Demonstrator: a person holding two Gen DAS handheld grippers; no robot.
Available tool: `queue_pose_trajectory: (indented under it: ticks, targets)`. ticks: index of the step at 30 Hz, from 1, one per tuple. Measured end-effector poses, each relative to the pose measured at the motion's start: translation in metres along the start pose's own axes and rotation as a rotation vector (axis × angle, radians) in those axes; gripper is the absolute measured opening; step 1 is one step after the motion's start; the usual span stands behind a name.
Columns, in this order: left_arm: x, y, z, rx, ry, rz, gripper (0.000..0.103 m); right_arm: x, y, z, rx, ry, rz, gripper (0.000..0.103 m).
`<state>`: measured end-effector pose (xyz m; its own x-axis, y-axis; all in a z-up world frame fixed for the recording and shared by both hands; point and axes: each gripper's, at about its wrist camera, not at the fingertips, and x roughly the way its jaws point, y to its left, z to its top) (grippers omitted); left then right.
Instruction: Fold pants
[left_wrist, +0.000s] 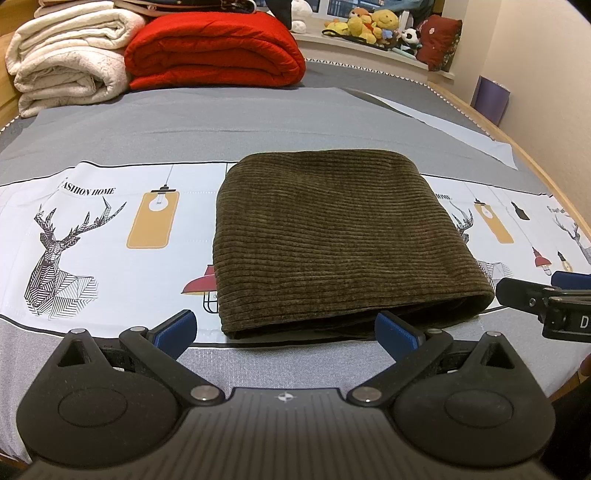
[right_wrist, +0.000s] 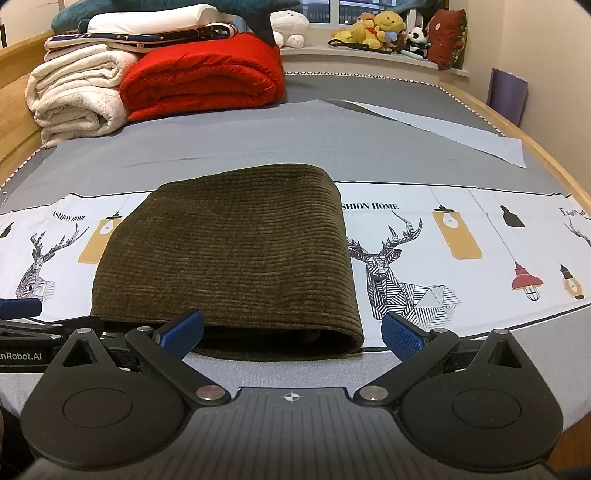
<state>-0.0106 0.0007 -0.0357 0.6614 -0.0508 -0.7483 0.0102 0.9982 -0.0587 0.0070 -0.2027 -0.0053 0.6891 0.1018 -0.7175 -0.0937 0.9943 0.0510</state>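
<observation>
Pants (left_wrist: 332, 236), dark olive corduroy, lie folded into a compact rectangular bundle on the bed (left_wrist: 184, 122), resting across a printed white sheet (left_wrist: 110, 266) bearing deer, lamp and "FASHION HOME" motifs; the far folded edge reaches just onto the plain grey cover beyond the print. Ribs of the corduroy run crosswise in both views. Open layered edge of the bundle faces the cameras, with darker inner layers visible under the top fold. Left tongs (left_wrist: 286, 328): spread wide, blue pads well apart, nothing between them; the right-hand pad sits just in front of the bundle's near edge, contact cannot be determined, and the left-hand pad is over bare sheet. Right tongs (right_wrist: 291, 332): likewise spread wide and holding nothing; the left-hand pad overlaps the near edge of the pants in the right wrist view, the right-hand pad lies over the deer print beside the bundle's near right corner. Each view catches part of the other tool at its frame edge, so the two sit side by side along the bed's near side. At the head of the bed: a folded red quilt (left_wrist: 214, 51) beside a stack of cream blankets (left_wrist: 70, 55). Plush toys (left_wrist: 373, 22) line the window ledge behind.
</observation>
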Motion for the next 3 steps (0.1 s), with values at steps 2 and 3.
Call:
queue_pose_trajectory:
  ticks: [2, 3]
  targets:
    - [-0.0001, -0.0003, 0.0001, 0.001, -0.001, -0.002, 0.103, 0.0000, 0.0001, 0.0001, 0.000, 0.000, 0.000, 0.102]
    - [0.0000, -0.0004, 0.0002, 0.002, 0.000, -0.002, 0.103, 0.0000, 0.0002, 0.0001, 0.000, 0.000, 0.000, 0.102]
